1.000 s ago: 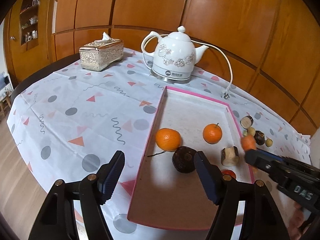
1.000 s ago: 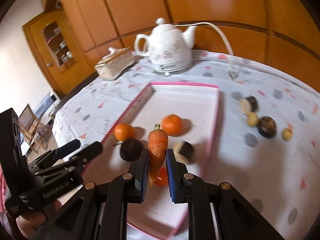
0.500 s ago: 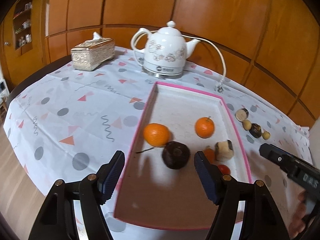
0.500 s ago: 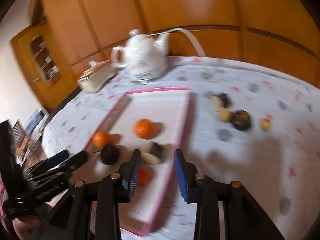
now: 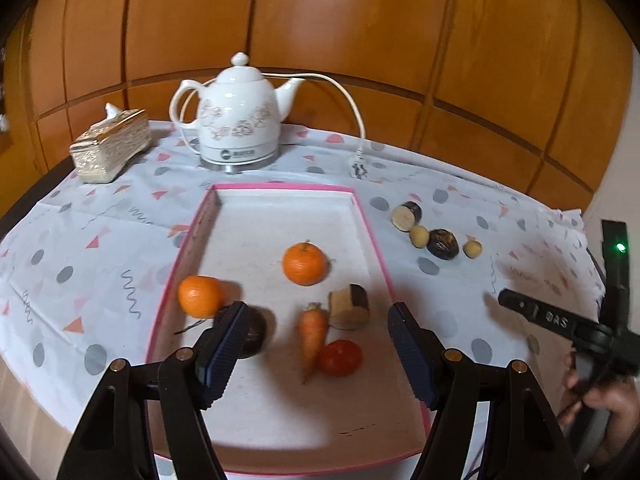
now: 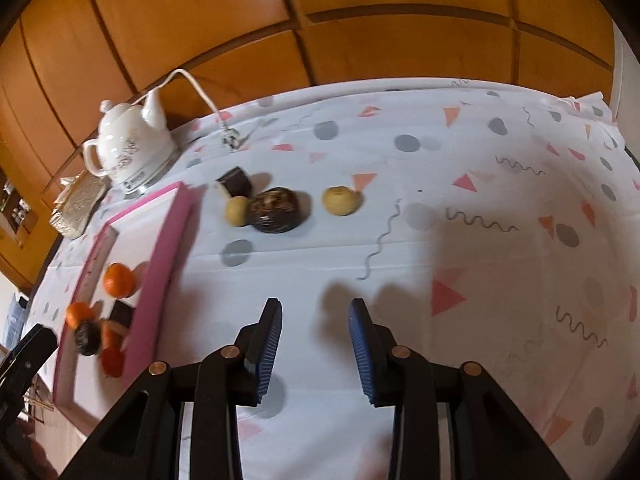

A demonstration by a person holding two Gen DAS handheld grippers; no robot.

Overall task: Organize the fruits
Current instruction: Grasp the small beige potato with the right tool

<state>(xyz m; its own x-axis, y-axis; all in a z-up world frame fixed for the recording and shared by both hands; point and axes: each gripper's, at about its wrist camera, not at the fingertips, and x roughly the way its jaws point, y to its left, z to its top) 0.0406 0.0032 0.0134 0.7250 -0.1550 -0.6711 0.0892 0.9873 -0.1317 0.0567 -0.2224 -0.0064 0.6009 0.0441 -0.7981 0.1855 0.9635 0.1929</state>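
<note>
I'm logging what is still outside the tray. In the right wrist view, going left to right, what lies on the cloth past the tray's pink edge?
Small tan fruit → dark round fruit → second tan fruit.

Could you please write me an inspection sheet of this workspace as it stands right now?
Surface: table under a patterned tablecloth.
Job's things: pink-rimmed tray holds two oranges, a carrot, a tomato, a dark round fruit and a cut piece; four pieces lie outside it.
Clutter: tissue box.
Grippers: left gripper closing, nothing gripped; right gripper open, empty.
Cables: kettle cord, unplugged on the cloth.
Surroundings: wood panelling.
</note>
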